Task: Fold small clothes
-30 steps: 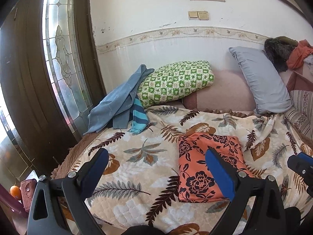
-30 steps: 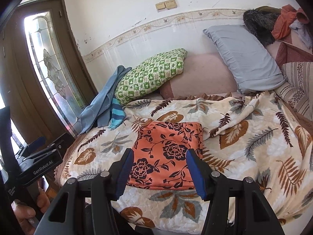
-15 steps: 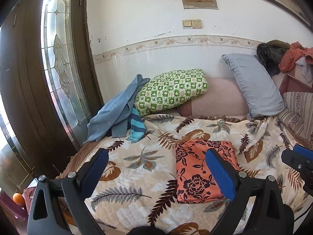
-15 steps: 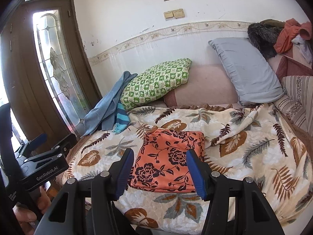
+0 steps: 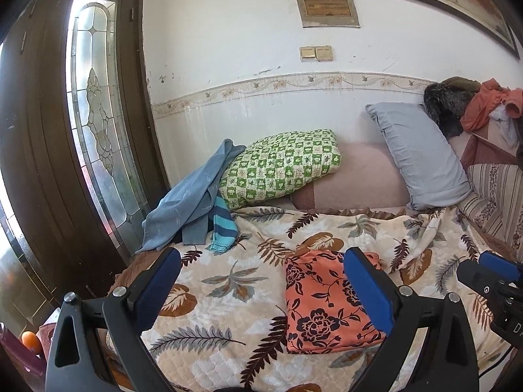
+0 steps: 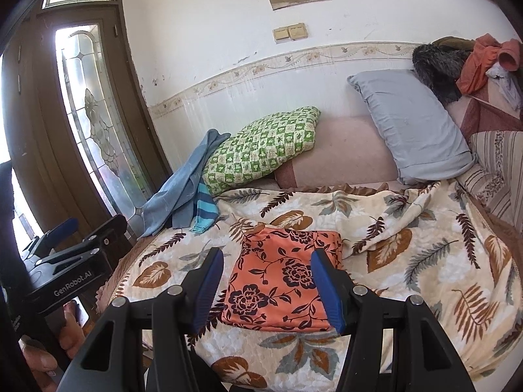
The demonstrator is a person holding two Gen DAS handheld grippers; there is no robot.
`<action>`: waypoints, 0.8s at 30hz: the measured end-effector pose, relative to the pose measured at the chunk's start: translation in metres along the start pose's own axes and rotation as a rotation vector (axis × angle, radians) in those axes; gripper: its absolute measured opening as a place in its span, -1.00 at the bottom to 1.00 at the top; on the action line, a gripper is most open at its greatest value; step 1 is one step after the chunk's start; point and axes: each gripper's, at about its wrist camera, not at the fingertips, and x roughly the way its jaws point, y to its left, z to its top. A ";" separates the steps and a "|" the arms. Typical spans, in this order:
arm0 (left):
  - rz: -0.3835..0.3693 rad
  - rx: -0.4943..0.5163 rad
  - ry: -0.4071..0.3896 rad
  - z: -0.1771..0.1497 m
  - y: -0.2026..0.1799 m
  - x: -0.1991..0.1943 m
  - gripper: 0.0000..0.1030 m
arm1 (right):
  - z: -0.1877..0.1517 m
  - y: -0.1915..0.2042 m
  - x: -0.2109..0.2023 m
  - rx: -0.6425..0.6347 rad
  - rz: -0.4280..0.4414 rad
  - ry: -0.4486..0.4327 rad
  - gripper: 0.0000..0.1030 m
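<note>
2 grippers hang above the near edge of the bed, both tilted a little downward and both empty. The left gripper (image 5: 261,290) has its blue pads spread wide, with nothing between them. The right gripper (image 6: 266,289) stands released too, its jaws about half apart, and only air lies between its blue pads. In the right wrist view a hand (image 6: 45,356) grasps the left tool from below, at the near left corner. On the black body of this tool white letters read "GenRobot.AI".

The folded orange cloth (image 6: 282,282) with dark flowers lies flat on the leaf-print quilt (image 6: 425,261), near the middle of the bed, a tidy rectangle touching neither tool. The quilt looks soft and stitched in small squares, rumpled to the right. Far left, a blue garment (image 5: 193,202) is draped loose beside a green checked pillow (image 5: 281,170). A smooth grey pillow (image 5: 421,163) leans at the far right. On the wall hangs a small framed plate (image 5: 328,6); its writing is too small to read.
</note>
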 end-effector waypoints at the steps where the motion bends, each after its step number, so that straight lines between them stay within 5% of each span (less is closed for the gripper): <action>1: 0.000 0.002 -0.004 0.001 -0.001 -0.001 0.94 | 0.001 0.000 -0.001 0.001 0.001 -0.005 0.16; 24: -0.031 -0.003 -0.048 0.008 0.006 -0.006 0.94 | -0.002 0.013 0.030 -0.008 0.040 0.039 0.16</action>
